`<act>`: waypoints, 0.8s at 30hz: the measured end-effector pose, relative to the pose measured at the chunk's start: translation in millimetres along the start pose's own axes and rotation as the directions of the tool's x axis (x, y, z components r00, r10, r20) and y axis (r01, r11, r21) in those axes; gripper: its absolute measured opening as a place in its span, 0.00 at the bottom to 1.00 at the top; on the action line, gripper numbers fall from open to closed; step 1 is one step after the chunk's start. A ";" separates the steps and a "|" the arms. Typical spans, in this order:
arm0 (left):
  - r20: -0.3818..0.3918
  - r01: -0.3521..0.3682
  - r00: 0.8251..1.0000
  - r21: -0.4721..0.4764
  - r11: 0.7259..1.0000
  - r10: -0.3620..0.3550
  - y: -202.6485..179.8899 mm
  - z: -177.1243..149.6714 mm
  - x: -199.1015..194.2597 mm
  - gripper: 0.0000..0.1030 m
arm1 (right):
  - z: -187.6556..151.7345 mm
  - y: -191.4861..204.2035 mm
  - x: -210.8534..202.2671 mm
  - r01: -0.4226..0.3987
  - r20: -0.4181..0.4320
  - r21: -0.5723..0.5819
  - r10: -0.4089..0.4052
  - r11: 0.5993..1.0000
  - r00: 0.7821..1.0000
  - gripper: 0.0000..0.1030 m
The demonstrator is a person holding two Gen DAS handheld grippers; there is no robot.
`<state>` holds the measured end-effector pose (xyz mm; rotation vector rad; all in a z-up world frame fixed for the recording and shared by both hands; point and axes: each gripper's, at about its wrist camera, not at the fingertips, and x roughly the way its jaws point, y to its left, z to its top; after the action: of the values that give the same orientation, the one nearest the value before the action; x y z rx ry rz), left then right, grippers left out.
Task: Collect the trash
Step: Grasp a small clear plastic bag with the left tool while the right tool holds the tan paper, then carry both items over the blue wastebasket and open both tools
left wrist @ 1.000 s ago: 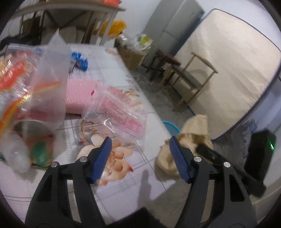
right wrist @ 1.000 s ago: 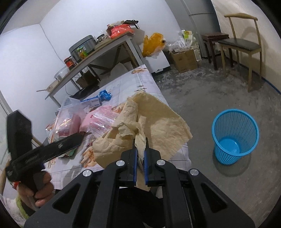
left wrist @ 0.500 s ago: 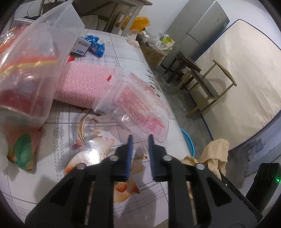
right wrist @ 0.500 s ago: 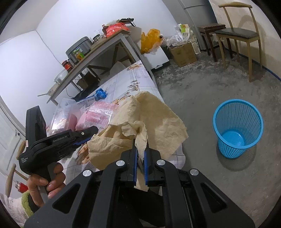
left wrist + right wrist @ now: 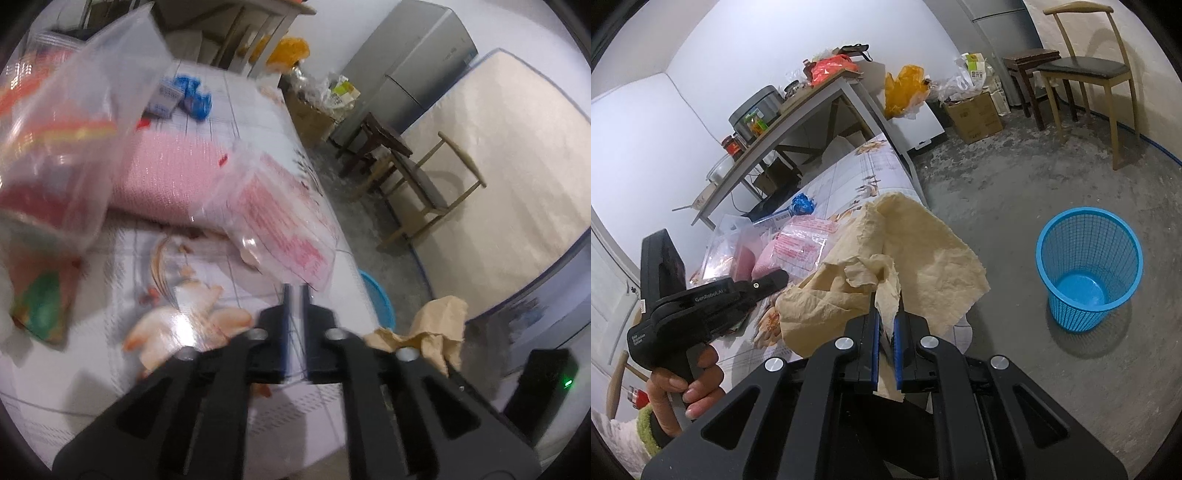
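Black fingers of the left gripper [image 5: 294,295] fill the lower half of the left wrist view, its jaws a narrow gap apart and opening, tips at the near corner of a clear plastic bag with red print [image 5: 280,225]; the blur hides whether the bag's edge lies between them. That bag lies on the patterned table [image 5: 110,376], with a pink pack [image 5: 166,177] at 10 o'clock from it. At 4 o'clock, crumpled tan paper [image 5: 439,325] shows beside a sliver of the blue basket [image 5: 380,299].

From the right wrist view, the right gripper [image 5: 885,332] has its jaws clamped on the tan paper [image 5: 923,251], which hangs over the table's edge. At 3 o'clock the blue basket [image 5: 1089,273] stands on the concrete floor [image 5: 1015,166], well apart from the paper. At 9 o'clock a hand [image 5: 683,387] holds the left gripper [image 5: 775,278] over the table [image 5: 871,173].
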<state>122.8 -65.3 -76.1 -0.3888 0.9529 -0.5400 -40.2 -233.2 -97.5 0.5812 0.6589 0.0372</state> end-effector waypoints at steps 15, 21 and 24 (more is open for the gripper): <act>0.032 -0.052 0.998 -0.221 0.974 0.060 14.8 22.2 41.3 0.10 | 2.4 -6.3 -3.9 0.014 -0.003 0.031 -0.014 0.999 1.000 0.06; 0.083 -0.061 0.994 -0.128 0.990 0.072 0.2 17.4 28.0 0.00 | 5.6 -15.2 -15.6 0.057 0.040 0.042 -0.059 0.997 0.997 0.06; 0.128 -0.078 0.989 0.010 0.997 0.076 -33.0 22.5 16.4 0.00 | 14.0 -33.2 -25.1 0.112 0.073 0.077 -0.117 0.991 0.990 0.06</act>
<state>140.8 -99.7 -57.3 -0.3672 0.8369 -0.4464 -56.9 -273.4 -91.6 0.6110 0.6189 -0.1169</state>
